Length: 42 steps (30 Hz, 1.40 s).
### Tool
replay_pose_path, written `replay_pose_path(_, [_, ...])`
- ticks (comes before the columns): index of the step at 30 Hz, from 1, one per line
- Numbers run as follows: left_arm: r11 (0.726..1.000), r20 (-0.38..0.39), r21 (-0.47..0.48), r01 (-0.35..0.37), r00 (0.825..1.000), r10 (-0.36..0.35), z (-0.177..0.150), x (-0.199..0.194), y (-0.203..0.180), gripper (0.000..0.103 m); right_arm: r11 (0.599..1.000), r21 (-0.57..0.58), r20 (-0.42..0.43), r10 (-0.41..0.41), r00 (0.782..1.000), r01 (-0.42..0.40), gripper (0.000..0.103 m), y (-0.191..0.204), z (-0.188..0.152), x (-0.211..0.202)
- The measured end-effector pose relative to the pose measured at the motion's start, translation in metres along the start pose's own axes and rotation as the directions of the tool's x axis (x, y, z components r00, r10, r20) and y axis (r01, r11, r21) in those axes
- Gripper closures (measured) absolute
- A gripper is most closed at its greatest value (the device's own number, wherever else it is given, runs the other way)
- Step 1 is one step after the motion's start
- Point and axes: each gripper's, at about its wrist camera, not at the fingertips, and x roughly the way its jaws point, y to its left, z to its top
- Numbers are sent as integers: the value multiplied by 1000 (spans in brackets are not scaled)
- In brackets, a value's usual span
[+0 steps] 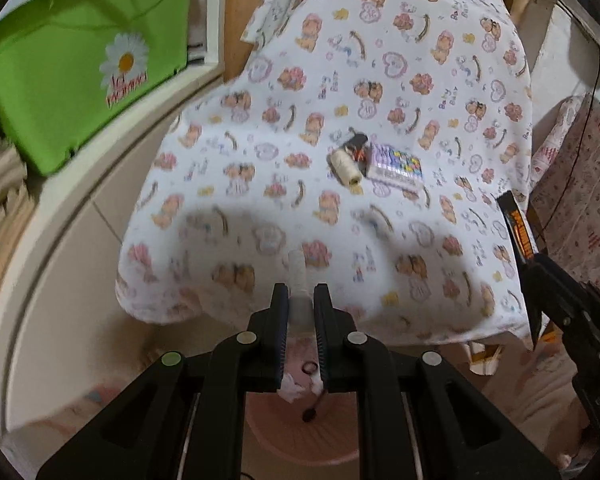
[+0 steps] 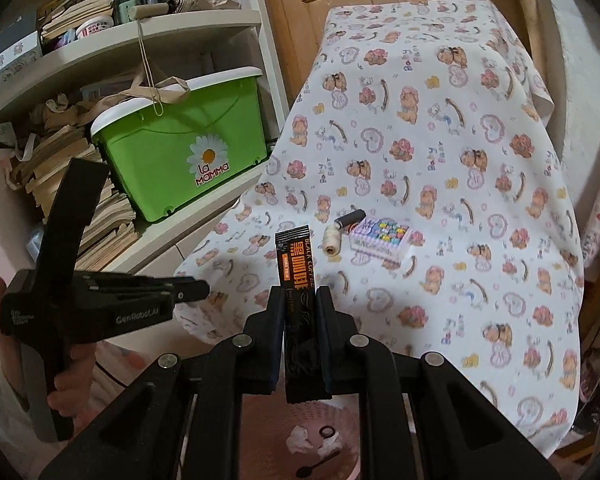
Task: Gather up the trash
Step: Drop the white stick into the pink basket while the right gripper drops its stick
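Observation:
My left gripper (image 1: 300, 292) is shut on a small whitish roll (image 1: 298, 270) that sticks out past its fingertips, over the near edge of the table. Straight below it stands a pink bin (image 1: 284, 440) holding crumpled tissue (image 1: 292, 390) and a dark spoon (image 1: 312, 412). My right gripper (image 2: 298, 294) is shut on a black and orange coffee sachet (image 2: 294, 258), held upright above the same bin (image 2: 340, 408). In the left wrist view, that sachet (image 1: 518, 228) and the right gripper (image 1: 536, 268) show at the right edge. A hand holds the left gripper (image 2: 200, 290) at the left of the right wrist view.
A bear-print cloth (image 2: 440, 152) covers the table. On it lie a cream thread spool (image 2: 332, 238), a dark spool (image 2: 350, 218) and a small purple box (image 2: 382, 240). A green daisy-marked tub (image 2: 188, 148) sits on white shelves of stacked books at the left.

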Motion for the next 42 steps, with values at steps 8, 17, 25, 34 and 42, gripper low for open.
replay_pose_path(8, [997,-53,-60,54,997,-57,-6,7,8,91,1000,-10,8,-23,1000,23,86,6,-9,-9])
replay_pose_path(17, [992,-210,-101,80,972,-100,-18,39,10,91,1000,2,-160,19,987,-19,86,9,-25,22])
replay_pose_path(25, [983,-336,-167,79,932,-132,-32,72,15,91,998,33,-343,57,938,-48,86,12,-59,61])
replay_pose_path(34, [986,-469,-160,45,875,-116,-53,116,7,91,996,87,-492,41,870,3,86,0,-97,106])
replay_pose_path(42, [992,-549,-114,-44,835,-26,-73,148,8,91,983,162,-634,33,773,91,85,-20,-144,158])
